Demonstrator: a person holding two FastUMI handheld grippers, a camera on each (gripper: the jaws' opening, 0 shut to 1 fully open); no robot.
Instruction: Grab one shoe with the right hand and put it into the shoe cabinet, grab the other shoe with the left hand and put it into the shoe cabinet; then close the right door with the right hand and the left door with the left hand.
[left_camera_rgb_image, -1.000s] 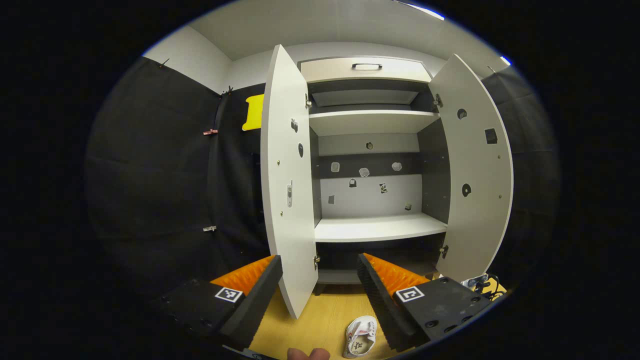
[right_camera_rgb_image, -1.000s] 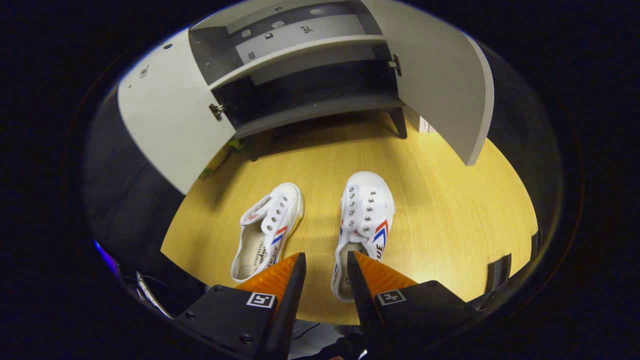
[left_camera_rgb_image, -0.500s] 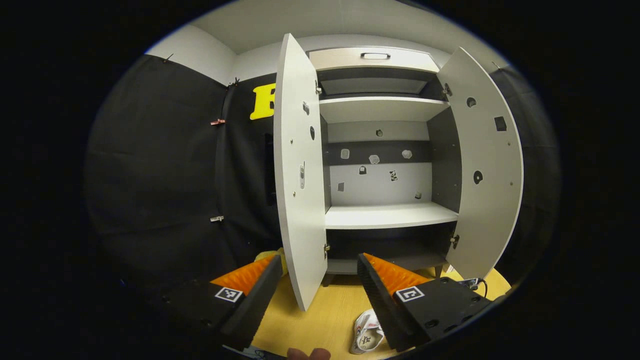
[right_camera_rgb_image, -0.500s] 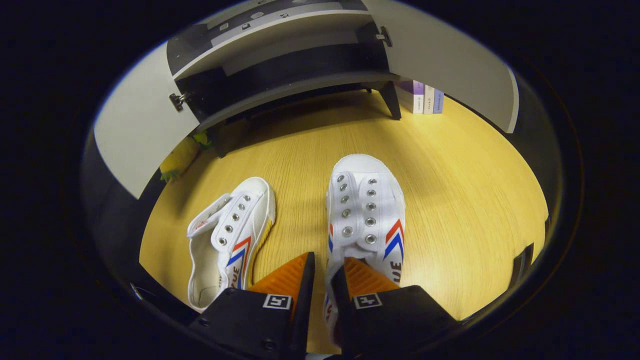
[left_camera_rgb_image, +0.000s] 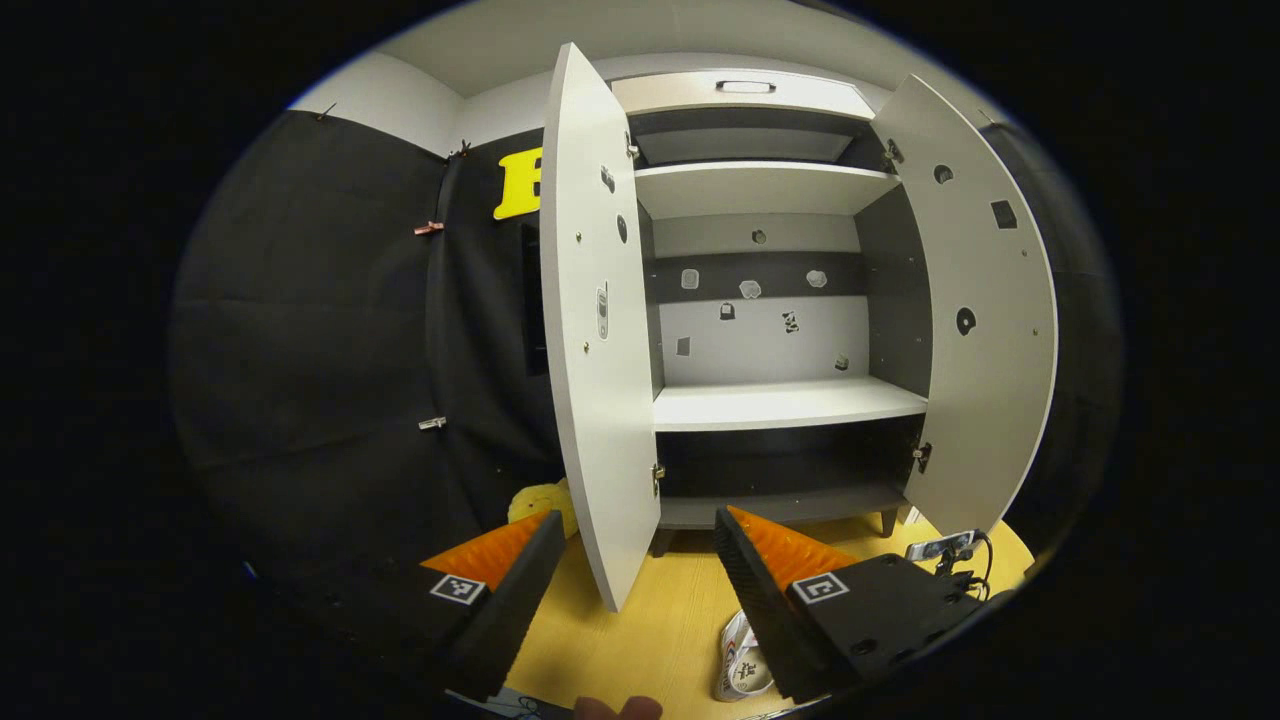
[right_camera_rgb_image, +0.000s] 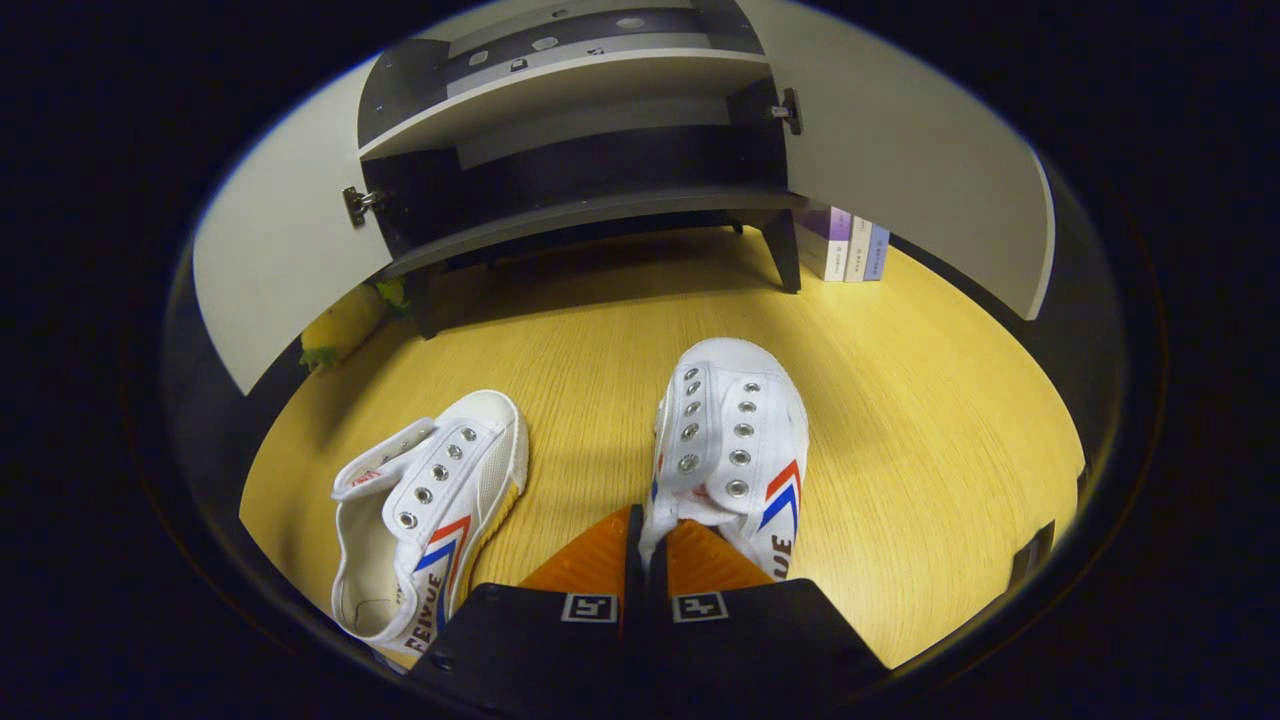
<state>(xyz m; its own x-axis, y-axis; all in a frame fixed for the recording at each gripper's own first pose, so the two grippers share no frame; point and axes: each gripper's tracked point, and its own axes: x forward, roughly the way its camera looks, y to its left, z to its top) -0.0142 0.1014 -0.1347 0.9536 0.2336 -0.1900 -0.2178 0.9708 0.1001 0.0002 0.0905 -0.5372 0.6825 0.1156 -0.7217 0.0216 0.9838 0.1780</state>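
Observation:
Two white shoes with red and blue chevrons lie on the wooden floor in the right gripper view. My right gripper (right_camera_rgb_image: 645, 525) is shut on the inner side wall of the right-hand shoe (right_camera_rgb_image: 735, 440), near its opening. The other shoe (right_camera_rgb_image: 430, 505) lies apart to its left, toe toward the cabinet. The shoe cabinet (left_camera_rgb_image: 790, 400) stands with its left door (left_camera_rgb_image: 595, 330) and right door (left_camera_rgb_image: 985, 310) wide open and its shelves bare. My left gripper (left_camera_rgb_image: 635, 520) hangs open in front of the left door, holding nothing. A bit of one shoe (left_camera_rgb_image: 740, 665) shows beside its right finger.
Several books (right_camera_rgb_image: 850, 245) stand by the cabinet's right leg, behind the right door (right_camera_rgb_image: 920, 170). A yellow toy (right_camera_rgb_image: 340, 320) lies under the left door (right_camera_rgb_image: 280, 270). Cables (left_camera_rgb_image: 950, 560) trail at the floor's right. A fingertip (left_camera_rgb_image: 615, 708) shows at the bottom edge.
My right gripper dropped to the right-hand shoe and shut on its side wall. The left gripper stayed open and drifted, so the cabinet now sits higher and larger in its view.

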